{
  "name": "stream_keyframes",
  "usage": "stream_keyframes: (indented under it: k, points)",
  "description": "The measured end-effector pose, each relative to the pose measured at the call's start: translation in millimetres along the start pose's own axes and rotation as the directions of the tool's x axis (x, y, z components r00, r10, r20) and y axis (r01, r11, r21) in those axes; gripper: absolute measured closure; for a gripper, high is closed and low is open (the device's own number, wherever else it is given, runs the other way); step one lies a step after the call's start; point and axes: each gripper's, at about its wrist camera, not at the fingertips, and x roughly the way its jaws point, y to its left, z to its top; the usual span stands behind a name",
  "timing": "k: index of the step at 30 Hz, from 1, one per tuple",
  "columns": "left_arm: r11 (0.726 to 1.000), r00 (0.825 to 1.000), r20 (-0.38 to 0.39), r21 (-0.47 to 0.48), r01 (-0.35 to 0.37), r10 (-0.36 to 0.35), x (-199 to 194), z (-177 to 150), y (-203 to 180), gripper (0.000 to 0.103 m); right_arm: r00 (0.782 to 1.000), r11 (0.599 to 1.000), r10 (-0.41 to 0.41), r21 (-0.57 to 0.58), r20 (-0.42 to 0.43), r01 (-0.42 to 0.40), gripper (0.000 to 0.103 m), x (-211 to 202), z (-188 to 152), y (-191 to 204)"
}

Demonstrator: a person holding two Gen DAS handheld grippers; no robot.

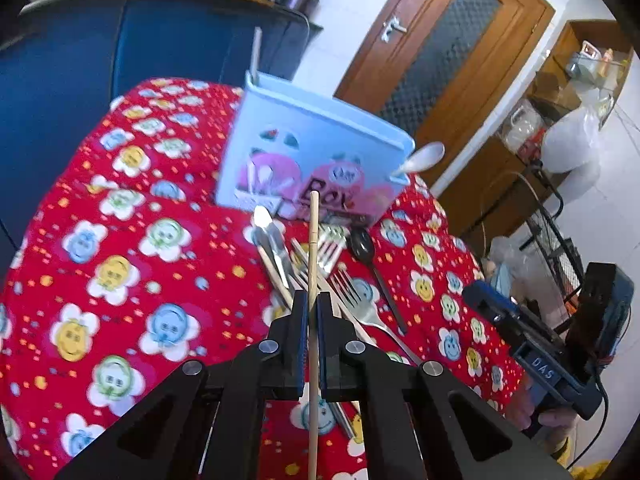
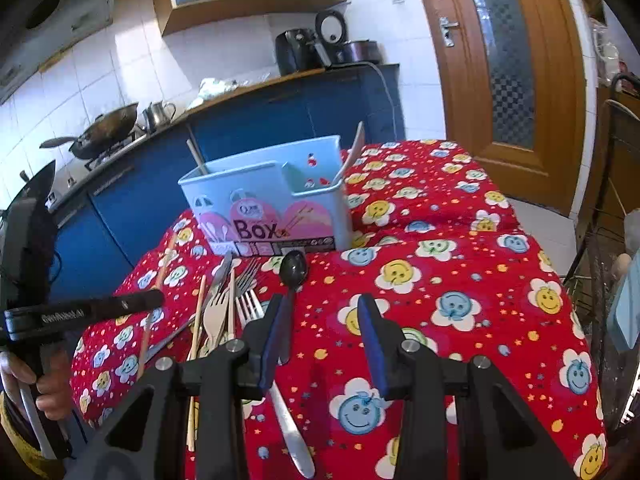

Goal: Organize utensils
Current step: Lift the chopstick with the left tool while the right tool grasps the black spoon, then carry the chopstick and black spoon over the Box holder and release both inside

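My left gripper [image 1: 312, 300] is shut on a wooden chopstick [image 1: 313, 240] and holds it above the table, its tip toward the light blue utensil box [image 1: 304, 136]. The box [image 2: 264, 196] holds a chopstick [image 2: 196, 156] and a white spoon [image 2: 354, 152]. A pile of forks [image 1: 352, 296], knives [image 1: 272, 236] and a black spoon [image 1: 362, 242] lies in front of the box. My right gripper [image 2: 324, 308] is open and empty, just right of the black spoon [image 2: 293, 266] and the forks [image 2: 248, 304]. The left gripper [image 2: 156, 300] shows at the left of the right wrist view with the chopstick [image 2: 154, 304].
A red flowered cloth [image 2: 460, 280] covers the table. Blue kitchen cabinets [image 2: 260, 120] stand behind it with a wok [image 2: 108, 124] and appliances. A wooden door [image 2: 500, 60] is at the right. A wire rack [image 1: 556, 240] stands off the table's right edge.
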Motion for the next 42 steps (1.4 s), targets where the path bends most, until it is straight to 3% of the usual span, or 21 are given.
stream_keyframes:
  k: [8, 18, 29, 34, 42]
  points:
    - [0.998, 0.991, 0.126, 0.024, -0.055, 0.051, -30.3, 13.2, 13.1, 0.099, 0.989, 0.998, -0.002, -0.057, -0.151, -0.006, 0.063, 30.5, 11.7, 12.9]
    - [0.991, 0.964, 0.256, 0.09, -0.103, 0.078, -53.1, 26.8, 15.3, 0.099, 0.92, 0.98, -0.046, -0.195, -0.388, -0.033, 0.065, 78.5, 30.1, 38.6]
    - [0.994, 0.956, 0.285, 0.064, -0.093, 0.071, -49.2, 27.8, 33.8, 0.099, 0.842, 0.981, -0.116, -0.195, -0.526, 0.013, 0.077, 125.0, 36.5, 47.2]
    - [0.994, 0.956, 0.282, 0.046, -0.103, 0.086, -45.6, 28.7, 38.5, 0.099, 0.853, 0.983, -0.124, -0.182, -0.508, 0.034, 0.095, 129.4, 40.7, 45.1]
    - [0.993, 0.952, 0.289, 0.031, -0.117, 0.104, -44.5, 30.7, 33.4, 0.099, 0.901, 0.999, -0.03, -0.048, -0.433, 0.01, 0.095, 114.1, 36.4, 27.1]
